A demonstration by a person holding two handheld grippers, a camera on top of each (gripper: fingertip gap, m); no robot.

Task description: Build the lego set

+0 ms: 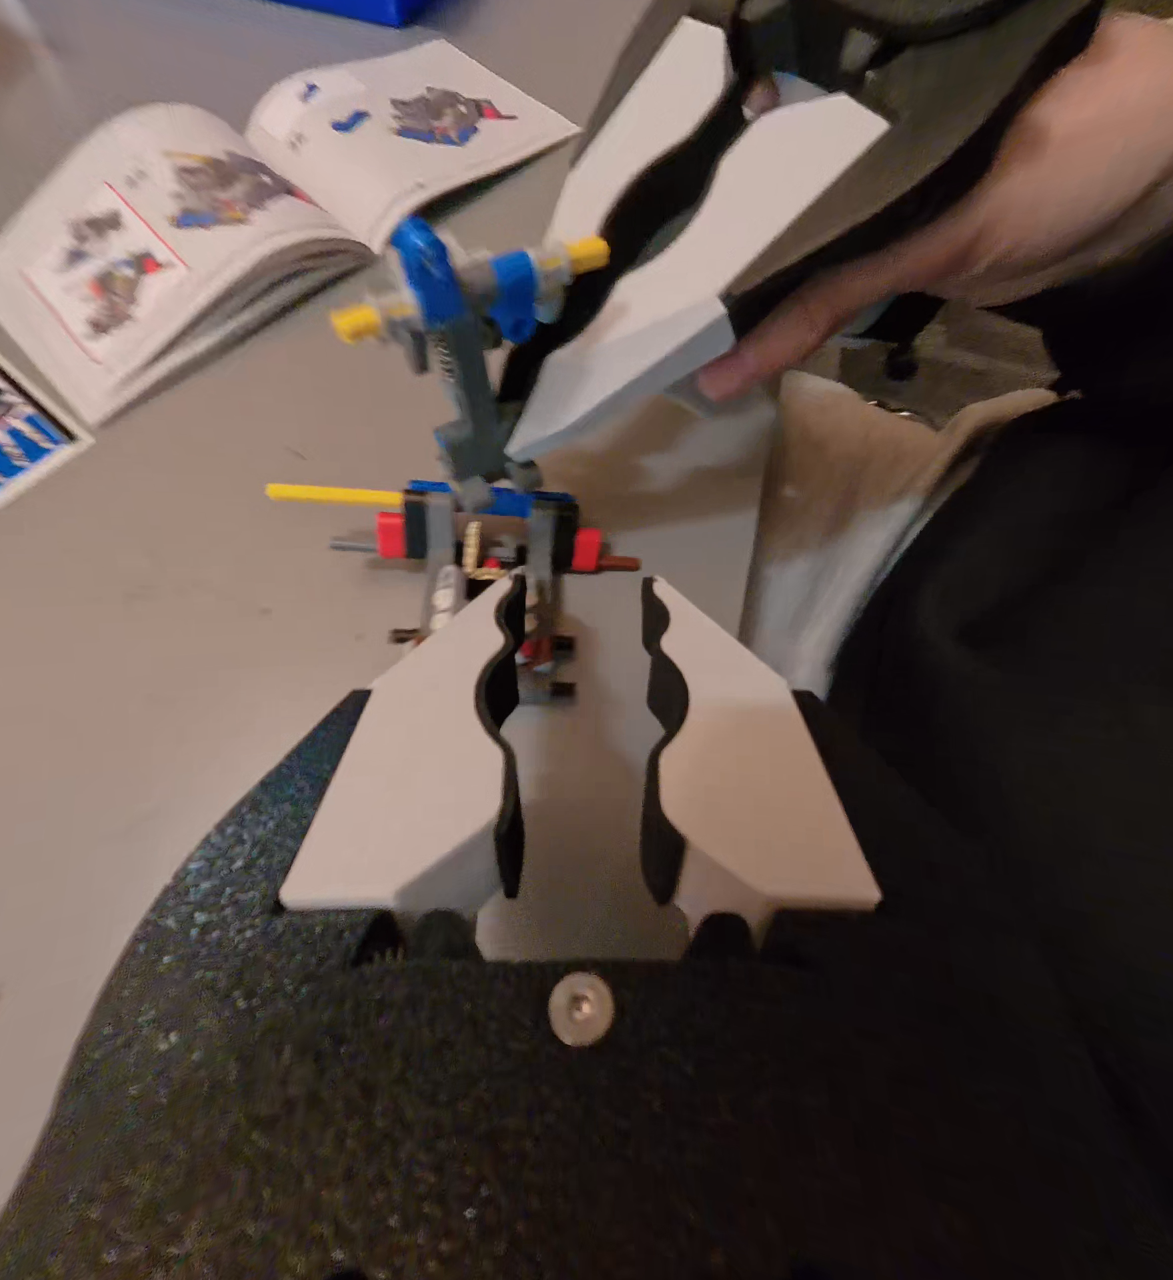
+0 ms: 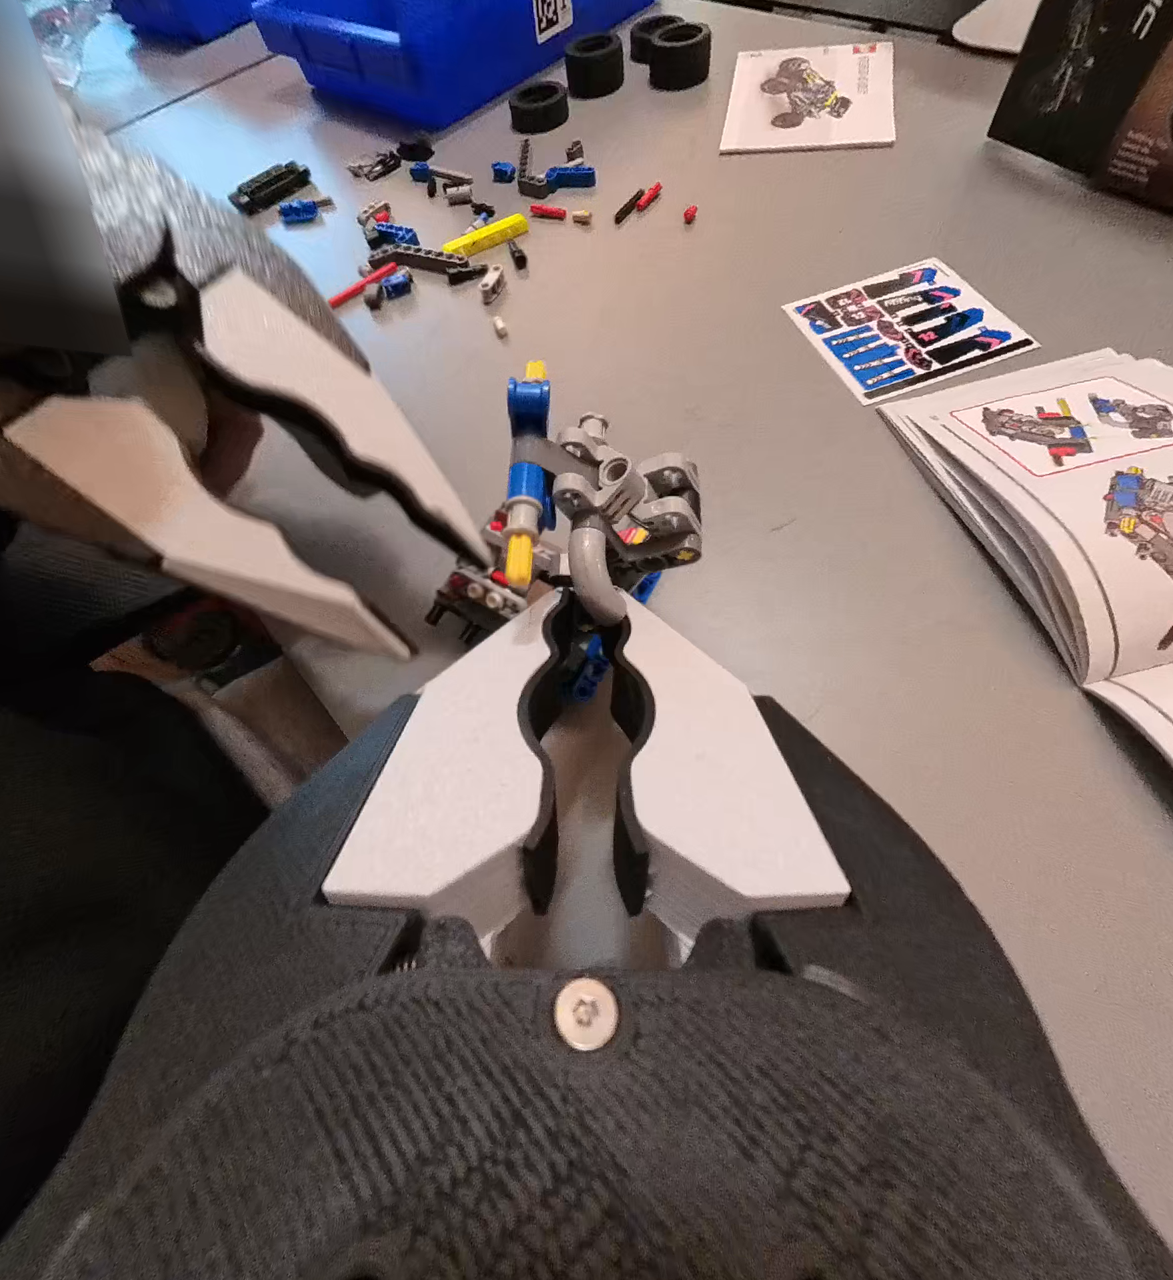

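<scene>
Assembly (image 2: pixel 569 512) half-built: blue, grey, yellow, red pieces; right gripper (image 2: pixel 587 627) clamps it.

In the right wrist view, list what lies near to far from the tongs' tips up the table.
Right tongs → lego assembly → scattered loose pieces → black tyres → blue bin.

The open white instruction booklet (image 2: pixel 1089 526) is cut off at the right edge; the blue plastic bin (image 2: pixel 431 48) runs past the top.
</scene>
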